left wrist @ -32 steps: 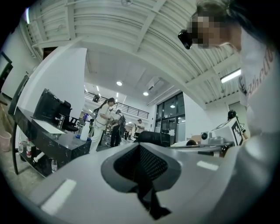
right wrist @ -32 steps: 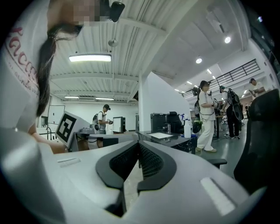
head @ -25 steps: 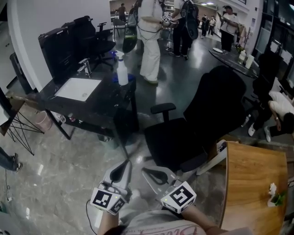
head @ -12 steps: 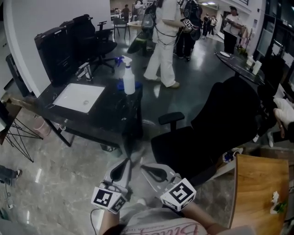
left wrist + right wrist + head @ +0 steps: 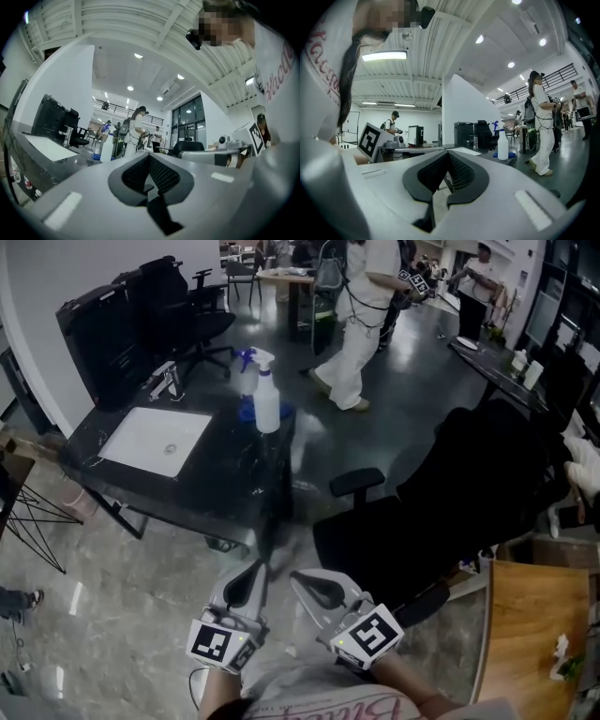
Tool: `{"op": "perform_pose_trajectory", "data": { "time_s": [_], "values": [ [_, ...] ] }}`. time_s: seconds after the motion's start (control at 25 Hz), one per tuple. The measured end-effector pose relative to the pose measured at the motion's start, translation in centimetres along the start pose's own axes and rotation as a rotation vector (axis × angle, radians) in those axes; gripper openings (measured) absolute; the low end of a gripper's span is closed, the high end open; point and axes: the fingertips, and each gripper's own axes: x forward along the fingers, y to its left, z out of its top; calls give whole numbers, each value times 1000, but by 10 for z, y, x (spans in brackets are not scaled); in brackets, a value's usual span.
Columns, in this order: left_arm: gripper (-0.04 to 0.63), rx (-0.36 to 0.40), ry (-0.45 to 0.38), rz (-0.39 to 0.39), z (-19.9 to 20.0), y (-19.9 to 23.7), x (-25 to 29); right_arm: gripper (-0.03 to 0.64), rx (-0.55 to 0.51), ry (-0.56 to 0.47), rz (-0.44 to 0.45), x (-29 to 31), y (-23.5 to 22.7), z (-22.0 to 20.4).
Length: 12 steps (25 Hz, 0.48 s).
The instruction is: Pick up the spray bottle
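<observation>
1. Head view: your left tool [image 5: 258, 570] and right tool [image 5: 298, 577] sit low in the frame, side by side, both pointing toward the dark counter [image 5: 216, 479]. The spray bottle [image 5: 266, 401] stands upright near the counter's far right corner, beyond a white sink [image 5: 155, 440] and well apart from both tools. A black chair [image 5: 441, 512] stands to the right of the counter.
2. Left gripper view: your left tool [image 5: 149, 174] has its jaws together with nothing between them. The spray bottle [image 5: 108, 149] shows small and upright on the counter [image 5: 42, 159], up and left of the jaws.
3. Right gripper view: your right tool [image 5: 445, 180] has its jaw tips meeting and holds nothing. The spray bottle [image 5: 503, 144] stands on the counter [image 5: 487, 154] to the right of the jaws, with a person in white [image 5: 541, 126] beyond it.
</observation>
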Motion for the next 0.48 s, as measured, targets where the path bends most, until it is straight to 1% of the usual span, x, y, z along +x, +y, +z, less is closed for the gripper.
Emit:
{"op": "perform_pose_trajectory", "data": {
  "time_s": [0.12, 0.2, 0.36, 0.48],
  "values": [
    [0, -7, 13, 5, -3, 14, 13, 2, 12, 30, 17, 12, -11, -7],
    [0, 3, 21, 4, -4, 22, 24, 2, 23, 45, 29, 22, -19, -12],
    [0, 26, 38, -7, -4, 37, 54, 2, 32, 65, 26, 44, -45, -17],
    [2, 36, 29, -17, 0, 52, 79, 2, 31, 67, 37, 61, -65, -15]
  ]
}}
